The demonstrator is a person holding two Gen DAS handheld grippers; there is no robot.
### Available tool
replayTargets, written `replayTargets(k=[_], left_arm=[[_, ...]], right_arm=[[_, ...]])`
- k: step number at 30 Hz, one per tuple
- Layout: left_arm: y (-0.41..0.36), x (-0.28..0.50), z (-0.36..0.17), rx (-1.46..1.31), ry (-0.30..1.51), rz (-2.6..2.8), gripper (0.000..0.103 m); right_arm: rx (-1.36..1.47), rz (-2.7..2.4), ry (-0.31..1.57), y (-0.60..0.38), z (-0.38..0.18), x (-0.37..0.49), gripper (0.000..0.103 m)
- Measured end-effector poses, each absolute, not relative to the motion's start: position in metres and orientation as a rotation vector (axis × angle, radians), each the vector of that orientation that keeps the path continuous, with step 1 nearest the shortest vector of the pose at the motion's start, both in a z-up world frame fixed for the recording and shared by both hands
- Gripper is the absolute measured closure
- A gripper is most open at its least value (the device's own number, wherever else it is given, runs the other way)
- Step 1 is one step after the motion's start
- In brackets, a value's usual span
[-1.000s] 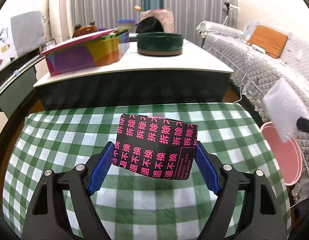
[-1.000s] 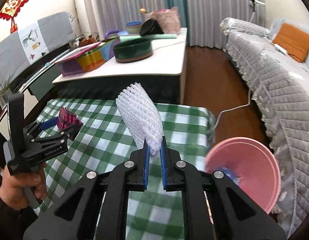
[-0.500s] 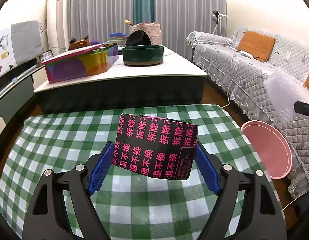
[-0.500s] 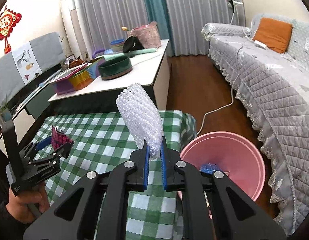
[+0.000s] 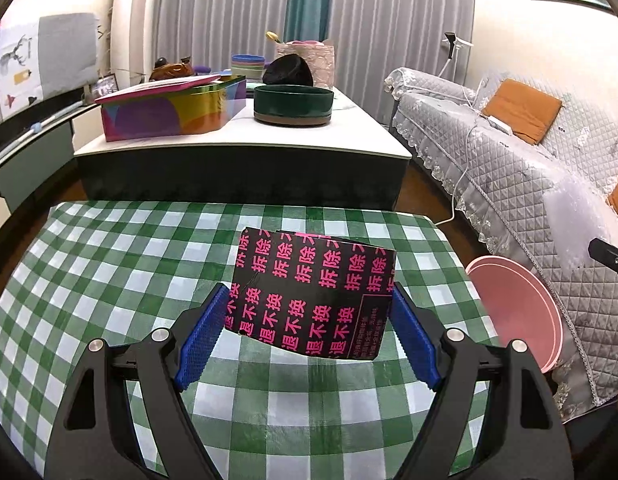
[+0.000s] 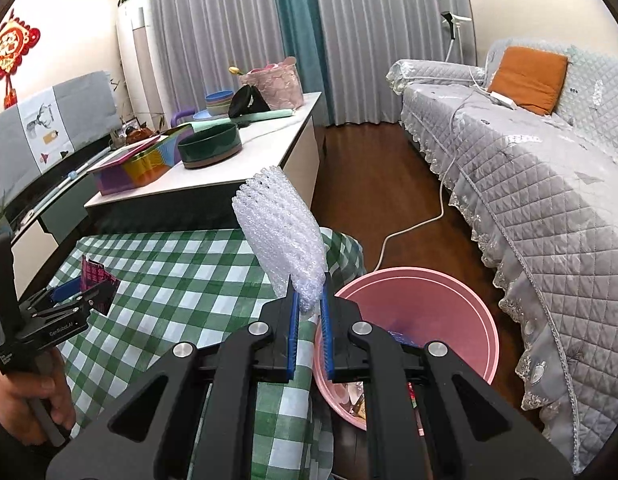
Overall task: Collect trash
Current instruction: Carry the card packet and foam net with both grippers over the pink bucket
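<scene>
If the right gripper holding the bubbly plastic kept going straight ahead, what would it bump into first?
Probably the pink basin: the right gripper points down toward its near rim, just past the checkered table's edge. Depth is hard to judge.

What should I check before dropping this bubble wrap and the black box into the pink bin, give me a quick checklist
1. Right gripper pinching the bubble wrap: ok, pads clamp its lower end.
2. Left gripper holding the black box with pink characters: ok, held between both pads above the checkered tablecloth.
3. Pink bin mouth open: ok, some trash already lies inside.
4. Bubble wrap over the bin: not ok, it stands at the table edge, just short of the rim.
5. Black box over the bin: not ok, it hangs over the table.
6. White cable clear of the bin: ok, it lies on the floor beyond it.
</scene>
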State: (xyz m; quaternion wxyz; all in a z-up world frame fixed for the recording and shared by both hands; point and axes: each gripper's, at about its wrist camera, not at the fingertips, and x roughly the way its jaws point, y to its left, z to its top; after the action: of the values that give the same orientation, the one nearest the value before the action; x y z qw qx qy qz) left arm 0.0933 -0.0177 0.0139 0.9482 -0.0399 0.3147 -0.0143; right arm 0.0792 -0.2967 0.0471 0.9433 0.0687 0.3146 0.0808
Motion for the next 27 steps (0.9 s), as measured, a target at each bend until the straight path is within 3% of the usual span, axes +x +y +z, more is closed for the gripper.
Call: replayTargets(k=[27], left_arm=[[-0.045,0.105,0.041,-0.078,0.64,-0.067,0.026]], right_arm=[[0.249,0.063,0.63,-0.346,0.047,0.089,0.093]])
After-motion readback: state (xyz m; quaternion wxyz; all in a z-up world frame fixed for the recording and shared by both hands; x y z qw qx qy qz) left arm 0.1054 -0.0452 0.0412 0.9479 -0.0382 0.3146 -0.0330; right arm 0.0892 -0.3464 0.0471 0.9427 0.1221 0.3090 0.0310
